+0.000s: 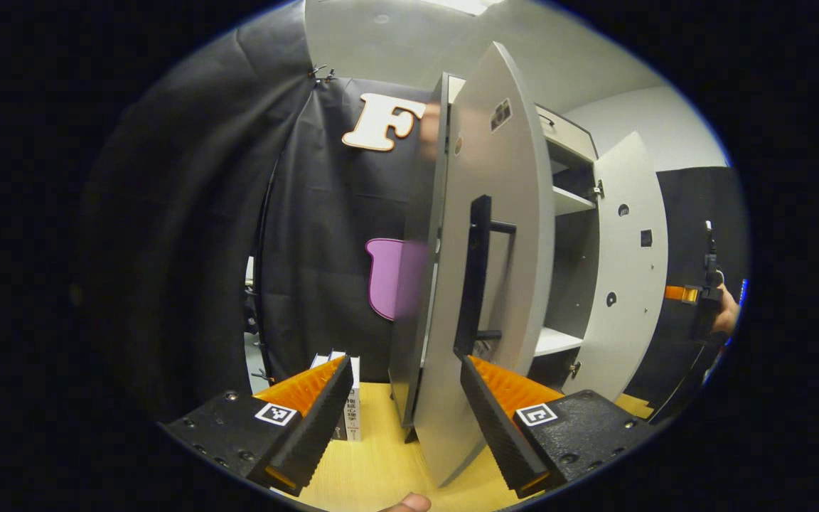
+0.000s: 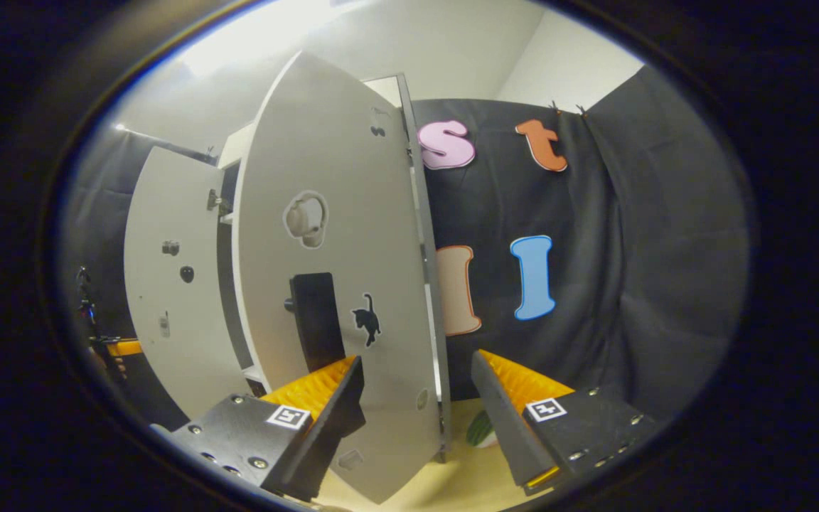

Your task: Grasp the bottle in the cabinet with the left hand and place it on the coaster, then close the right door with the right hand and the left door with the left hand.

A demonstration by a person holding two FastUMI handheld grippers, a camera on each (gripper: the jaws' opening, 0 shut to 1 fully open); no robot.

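Between the wide-open fingers of the left hand-held gripper (image 1: pixel 404 409), left door (image 1: pixel 495 270) edge-on, right hand-held gripper (image 2: pixel 416 412) also gaping – right door (image 2: pixel 338 299) just ahead, both ajar

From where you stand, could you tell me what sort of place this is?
Probably a staged recording booth, not a real home: black cloth wall, a lone grey cabinet with both doors open on a wooden table.

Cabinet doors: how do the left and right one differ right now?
The left door bears a small square tag up high; the right door bears a black cat sticker. The left door's handle shows as a long bar, the right door's handle as a short block. Both stand open.
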